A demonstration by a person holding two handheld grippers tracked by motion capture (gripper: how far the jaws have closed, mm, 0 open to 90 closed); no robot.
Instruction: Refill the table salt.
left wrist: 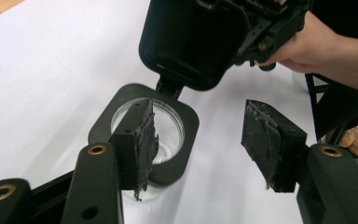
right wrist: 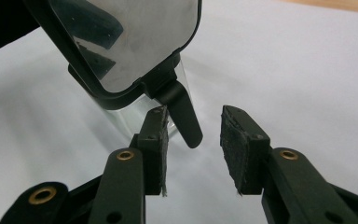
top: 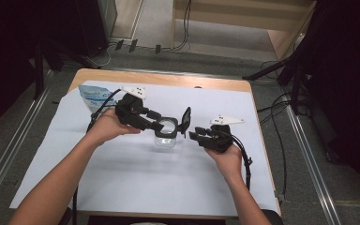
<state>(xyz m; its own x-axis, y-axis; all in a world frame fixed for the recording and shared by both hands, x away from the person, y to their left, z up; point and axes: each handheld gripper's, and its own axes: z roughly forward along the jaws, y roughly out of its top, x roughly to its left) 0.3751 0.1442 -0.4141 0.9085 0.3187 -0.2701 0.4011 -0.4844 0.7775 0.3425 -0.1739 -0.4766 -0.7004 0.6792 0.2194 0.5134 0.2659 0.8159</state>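
A small clear jar (top: 165, 139) with a black square rim (left wrist: 186, 140) stands mid-table on white paper. Its hinged black lid (top: 186, 121) is swung up, nearly upright, on the jar's right side. My left gripper (top: 161, 123) reaches the jar from the left. It is open (left wrist: 203, 140): one pad (left wrist: 142, 135) sits over the jar's mouth and the other hangs off to the side. My right gripper (top: 193, 135) is open just right of the lid. The lid's hinge tab (right wrist: 184, 116) lies a little beyond its jaws (right wrist: 193, 140), with nothing between them.
A blue and white pouch (top: 92, 97) lies at the back left of the white paper sheet (top: 136, 183). The wooden table edge (top: 168, 78) shows at the back. Black stands and cables (top: 281, 108) crowd the floor to the right.
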